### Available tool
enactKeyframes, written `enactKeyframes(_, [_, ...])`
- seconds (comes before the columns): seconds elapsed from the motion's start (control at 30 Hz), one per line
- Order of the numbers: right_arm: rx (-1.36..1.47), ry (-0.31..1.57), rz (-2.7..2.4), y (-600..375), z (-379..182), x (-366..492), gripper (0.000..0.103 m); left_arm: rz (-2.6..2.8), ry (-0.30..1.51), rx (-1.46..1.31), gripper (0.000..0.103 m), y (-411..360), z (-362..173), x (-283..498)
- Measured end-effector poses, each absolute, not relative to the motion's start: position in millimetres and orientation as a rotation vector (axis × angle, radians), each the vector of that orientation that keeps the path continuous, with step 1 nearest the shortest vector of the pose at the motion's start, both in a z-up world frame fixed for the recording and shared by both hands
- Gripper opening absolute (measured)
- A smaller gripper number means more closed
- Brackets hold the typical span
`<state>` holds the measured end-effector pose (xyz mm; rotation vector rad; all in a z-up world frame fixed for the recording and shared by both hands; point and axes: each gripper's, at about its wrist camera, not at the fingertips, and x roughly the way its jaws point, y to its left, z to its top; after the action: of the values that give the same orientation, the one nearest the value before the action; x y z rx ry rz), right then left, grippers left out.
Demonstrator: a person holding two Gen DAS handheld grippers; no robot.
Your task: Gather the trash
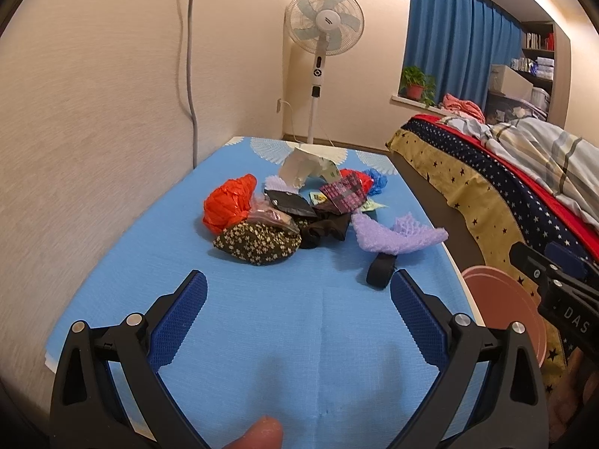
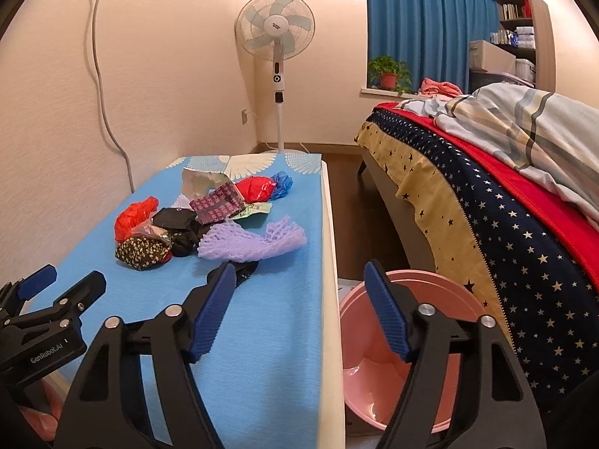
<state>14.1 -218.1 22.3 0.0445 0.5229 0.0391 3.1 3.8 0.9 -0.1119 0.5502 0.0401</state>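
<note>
Trash pile: far on tabletop. Left gripper, right gripper: 2 agape, empty. Pink bin: floor, right.

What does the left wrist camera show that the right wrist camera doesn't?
Only the left wrist view shows a thumb tip at the bottom edge and the whole black strap lying clear on the blue tablecloth.

Only the right wrist view looks into the pink basin on the floor beside the table and shows the dark wood floor.

Both show the open left gripper and open right gripper, the trash pile with its orange plastic bag and purple foam net, the standing fan and the bed.
</note>
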Motion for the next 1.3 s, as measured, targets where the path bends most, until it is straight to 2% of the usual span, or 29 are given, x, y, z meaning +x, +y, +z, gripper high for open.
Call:
enactKeyframes(0.33, [0.150, 0.549, 0.053, -227, 14, 60, 0.052, 0.101, 0.540, -0.137, 0.088, 9, -2, 30])
enactKeyframes(0.53, [0.228, 0.601, 0.047, -225, -8, 95, 0.052, 0.134, 0.565, -0.133, 0.076, 18, -14, 54])
enactKeyframes(0.8, [0.290, 0.656, 0.040, -226, -30, 127, 0.052, 0.167, 0.619, -0.164, 0.069, 30, -34, 88])
enactKeyframes(1.2, [0.322, 0.706, 0.055, -225, -47, 151, 0.052, 0.200, 0.689, -0.225, 0.068, 40, -51, 124])
enactKeyframes(1.3, [0.324, 0.715, 0.060, -224, -50, 155, 0.048, 0.208, 0.709, -0.234, 0.064, 44, -54, 129])
